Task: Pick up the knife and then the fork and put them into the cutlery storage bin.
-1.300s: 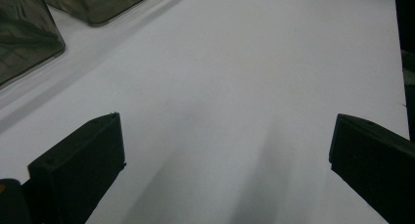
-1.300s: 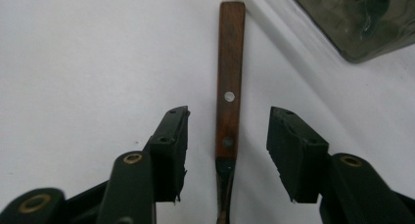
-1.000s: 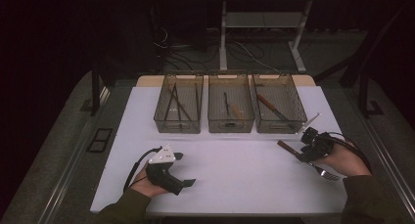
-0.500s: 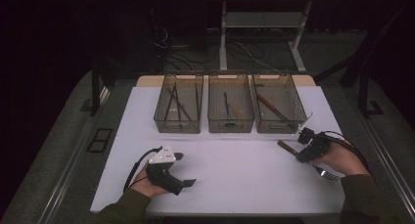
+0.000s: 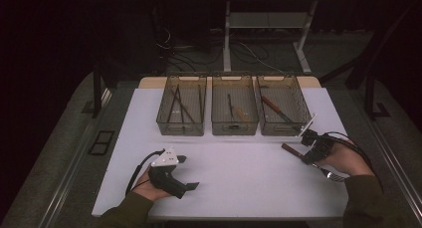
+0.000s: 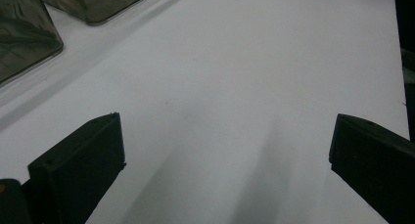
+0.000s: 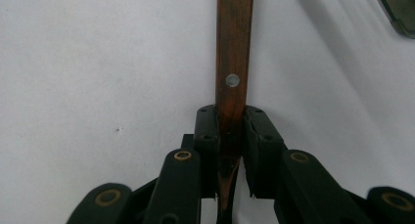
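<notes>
While its fingers are closing, the right gripper is pinching the brown wooden-handled utensil
It is lying on the white counter near the rightmost clear bin; the left gripper is resting open, holding nothing.

brown wooden handle; white table

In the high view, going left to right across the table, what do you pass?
left gripper → left bin → middle bin → right bin → right gripper, jaws just closing on the wooden-handled utensil
</notes>
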Available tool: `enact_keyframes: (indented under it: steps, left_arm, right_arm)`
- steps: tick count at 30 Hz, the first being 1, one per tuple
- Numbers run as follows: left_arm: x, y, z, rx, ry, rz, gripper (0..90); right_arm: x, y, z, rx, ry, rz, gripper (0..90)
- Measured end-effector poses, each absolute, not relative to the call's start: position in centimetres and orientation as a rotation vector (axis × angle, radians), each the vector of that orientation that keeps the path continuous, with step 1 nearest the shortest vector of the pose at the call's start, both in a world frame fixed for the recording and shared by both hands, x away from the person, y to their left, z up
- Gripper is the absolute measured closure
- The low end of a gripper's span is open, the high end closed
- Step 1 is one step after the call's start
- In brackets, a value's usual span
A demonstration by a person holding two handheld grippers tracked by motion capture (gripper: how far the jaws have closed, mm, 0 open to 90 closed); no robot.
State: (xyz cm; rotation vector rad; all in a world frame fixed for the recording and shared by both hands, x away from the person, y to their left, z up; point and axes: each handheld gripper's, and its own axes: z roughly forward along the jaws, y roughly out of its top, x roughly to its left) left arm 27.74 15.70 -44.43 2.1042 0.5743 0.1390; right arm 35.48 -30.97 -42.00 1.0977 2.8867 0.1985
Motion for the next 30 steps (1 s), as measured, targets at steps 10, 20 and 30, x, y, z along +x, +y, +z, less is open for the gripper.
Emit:
enact_keyframes:
  steps: [10,20,30]
  left_arm:
    - [27.7,15.7,-44.4,2.106,0.574,0.141,0.0]
    - [27.7,15.7,-44.4,2.102,0.575,0.14,0.0]
    - [27.7,15.7,-44.4,2.102,0.575,0.14,0.0]
  right_arm:
    - [34.9,-32.0,-41.1,1.11,2.847,0.375,77.7]
    - [34.5,-33.0,-40.5,1.118,2.779,0.55,77.8]
    - [34.3,-34.1,-39.9,1.142,2.678,0.757,77.7]
